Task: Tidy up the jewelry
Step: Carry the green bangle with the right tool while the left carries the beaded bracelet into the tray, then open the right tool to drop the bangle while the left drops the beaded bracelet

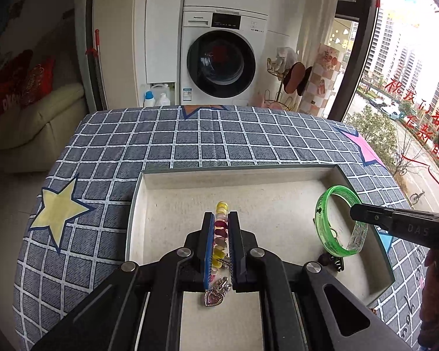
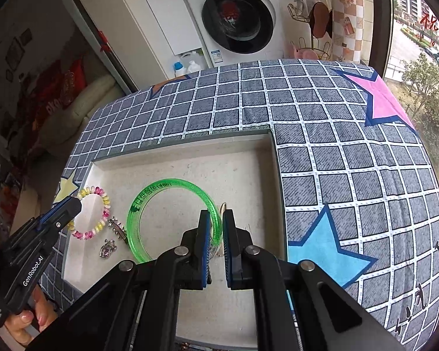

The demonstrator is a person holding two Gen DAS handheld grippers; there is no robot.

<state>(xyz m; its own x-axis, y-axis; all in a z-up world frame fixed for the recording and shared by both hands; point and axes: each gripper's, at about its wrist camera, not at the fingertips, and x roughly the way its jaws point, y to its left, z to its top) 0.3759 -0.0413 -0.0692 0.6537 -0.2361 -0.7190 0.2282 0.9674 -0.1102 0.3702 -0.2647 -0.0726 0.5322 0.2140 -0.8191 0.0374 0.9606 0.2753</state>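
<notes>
A shallow white tray (image 1: 240,172) (image 2: 190,146) lies on the checked cloth. My left gripper (image 1: 221,219) (image 2: 70,207) is shut on a pink-and-yellow coil bracelet (image 1: 221,228) (image 2: 92,213), held over the tray's left part. My right gripper (image 2: 216,219) (image 1: 354,212) is shut on the rim of a green translucent bangle (image 2: 161,187) (image 1: 330,213), tilted above the tray's right part. A silver heart pendant (image 1: 212,297) (image 2: 106,248) and a silver spiky clip (image 2: 117,228) lie in the tray by the bracelet.
The table wears a blue-grey checked cloth with a yellow star (image 1: 60,207), a pink star (image 2: 386,102) and a blue star (image 2: 325,248). A small dark clip (image 1: 333,261) lies in the tray near the bangle. A washing machine (image 1: 222,61) stands beyond the table.
</notes>
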